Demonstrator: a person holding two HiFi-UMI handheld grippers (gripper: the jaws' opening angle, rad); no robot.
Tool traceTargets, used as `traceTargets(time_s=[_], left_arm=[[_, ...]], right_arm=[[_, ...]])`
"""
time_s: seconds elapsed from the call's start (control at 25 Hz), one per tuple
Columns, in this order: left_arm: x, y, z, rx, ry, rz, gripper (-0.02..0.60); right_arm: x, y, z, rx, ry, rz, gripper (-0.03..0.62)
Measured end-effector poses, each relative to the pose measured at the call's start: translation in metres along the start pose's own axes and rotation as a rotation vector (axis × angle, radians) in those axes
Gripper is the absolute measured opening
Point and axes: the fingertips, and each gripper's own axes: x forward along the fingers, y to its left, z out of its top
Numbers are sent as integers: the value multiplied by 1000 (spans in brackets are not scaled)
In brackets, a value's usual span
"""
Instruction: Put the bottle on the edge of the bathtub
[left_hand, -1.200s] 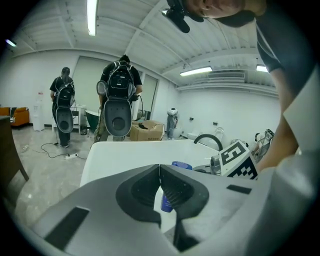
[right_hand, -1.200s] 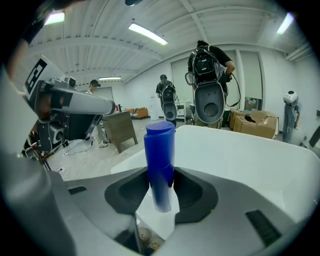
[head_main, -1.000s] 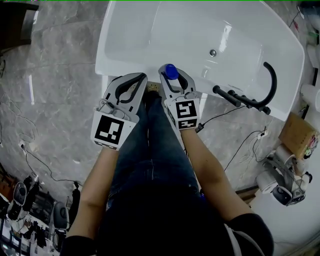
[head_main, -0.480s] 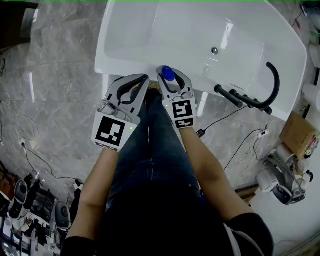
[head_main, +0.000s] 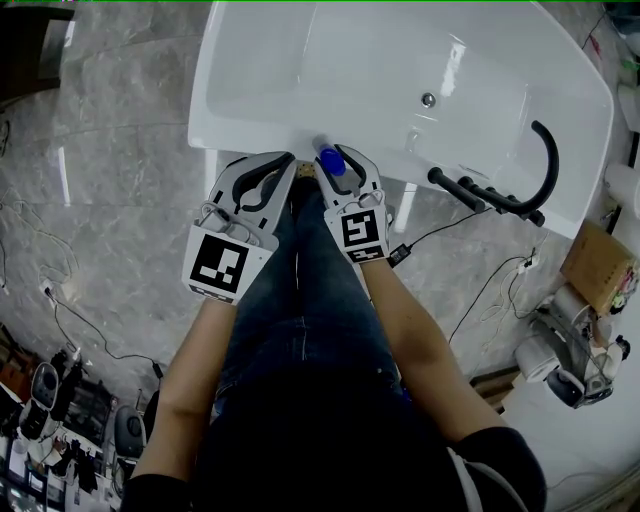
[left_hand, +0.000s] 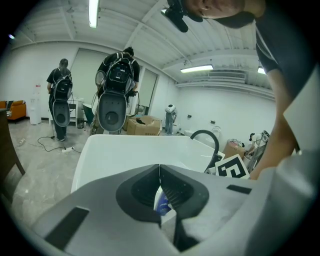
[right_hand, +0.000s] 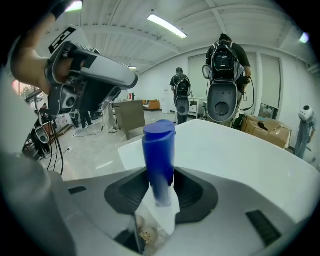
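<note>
A white bottle with a blue cap (head_main: 328, 160) is over the near rim of the white bathtub (head_main: 250, 135), and my right gripper (head_main: 337, 153) is shut on it. In the right gripper view the bottle (right_hand: 159, 160) stands upright between the two dark pads, its cap well above them and the tub rim (right_hand: 240, 150) behind. I cannot tell whether its base touches the rim. My left gripper (head_main: 284, 160) hangs just left of it, jaws shut and empty. In the left gripper view its tips (left_hand: 160, 168) meet, with a sliver of the bottle (left_hand: 162, 202) beyond.
A black curved faucet (head_main: 545, 165) and a black hand shower (head_main: 470, 195) sit on the tub's right rim. A drain (head_main: 428, 100) lies in the basin. My jeans-clad legs are below the grippers. A cardboard box (head_main: 598, 270), cables and gear line the floor. Two people (right_hand: 222, 80) stand beyond the tub.
The right gripper has shifted the bottle slightly left and nearer to me along the tub's near rim. The left gripper has stayed where it was.
</note>
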Motion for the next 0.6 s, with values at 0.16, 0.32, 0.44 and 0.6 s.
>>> traceTargets(time_s=[0.16,0.32,0.44,0.6], left_arm=[[-3,0,0,6,14,-1,25],[-10,-6,8,22,21,-15,25],[-19,-9,17,44,31,-30,25],[-22,-10,38,97,16,-55,25]], right_arm=[[2,2,1,-29,39,18,166],[-9,7,3,-36,65,55,210],[-24,9,12,-36,72,53,222],[-49,-4,31,-57,48,18,224]])
